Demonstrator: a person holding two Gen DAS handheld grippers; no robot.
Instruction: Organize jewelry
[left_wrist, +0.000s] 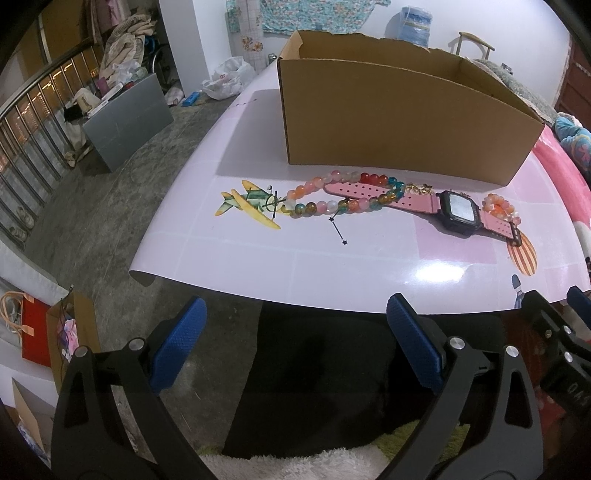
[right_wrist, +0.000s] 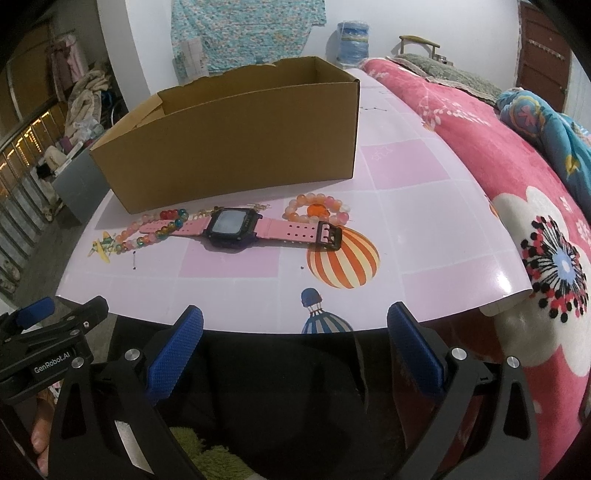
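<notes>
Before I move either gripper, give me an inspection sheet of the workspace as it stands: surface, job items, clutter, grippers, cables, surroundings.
Surface: glossy pink-and-white table cover with printed balloons and a plane.
Job's things: open cardboard box; in front of it a multicoloured bead strand draped over the strap of a pink watch; small orange bead bracelet; a gold-coloured piece behind the watch, too small to identify.
Clutter: nothing seen on the table.
Grippers: left gripper and right gripper both off the near edge, jaws open, empty.
Cables: nothing seen.
Surroundings: floral blanket at right; bags on the floor at left.
</notes>
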